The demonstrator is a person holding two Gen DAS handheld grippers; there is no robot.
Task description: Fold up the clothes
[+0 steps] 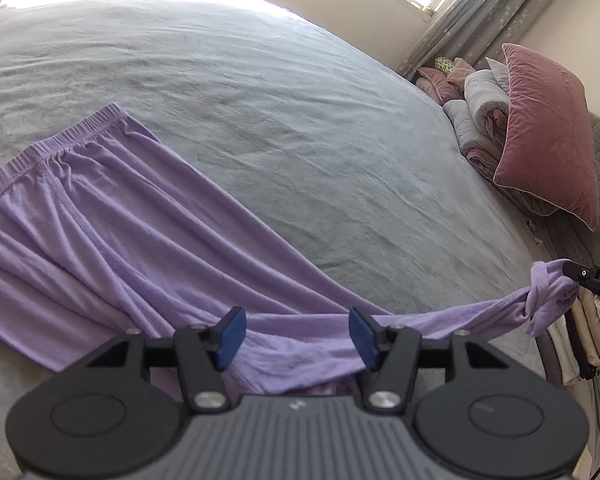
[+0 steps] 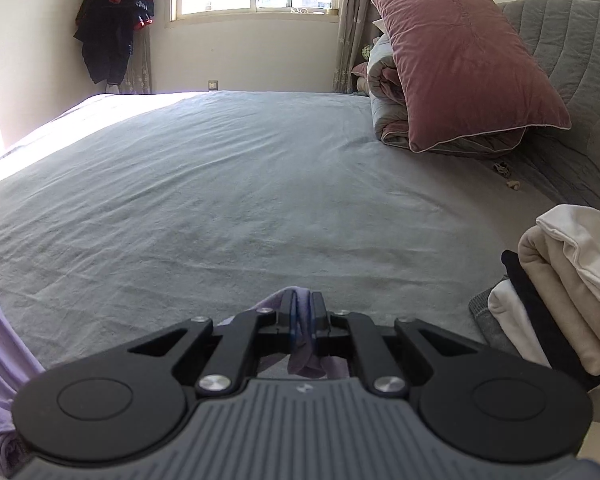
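- Lilac jersey trousers with a gathered elastic waistband point(image 1: 112, 216) spread over the grey bedsheet point(image 1: 300, 128), waistband at the left edge of the left wrist view, leg end strung out to the far right.
- Right gripper point(image 2: 302, 316) clamped on that leg end, purple cloth bunched between the blue pads; same gripper point(image 1: 580, 276) visible at the right edge of the left view with a twisted knot of fabric hanging off it.
- Left gripper point(image 1: 297, 334) wide open, jaws straddling the purple fabric at bottom centre, holding nothing.
- Probably mid-setup for a fold, only one end under control.
- Biggest risk: that twist near the right grip. Folding over it likely bakes a rope-like lump into the leg.
- Grip looks like a thin bunch of stretchy knit, so a hard tug could pull it straight out of the pads.
- Closing the left jaws here could catch just the top layer, or snag bedsheet along with it. Can't tell how many layers sit under the jaws.
- Stack of folded cream, white and black clothes point(image 2: 560, 292) at the right edge of the right view, near the gripper. Wide swing that way could knock it over.
- Deep wrinkles across the middle likely get folded in too unless smoothed.
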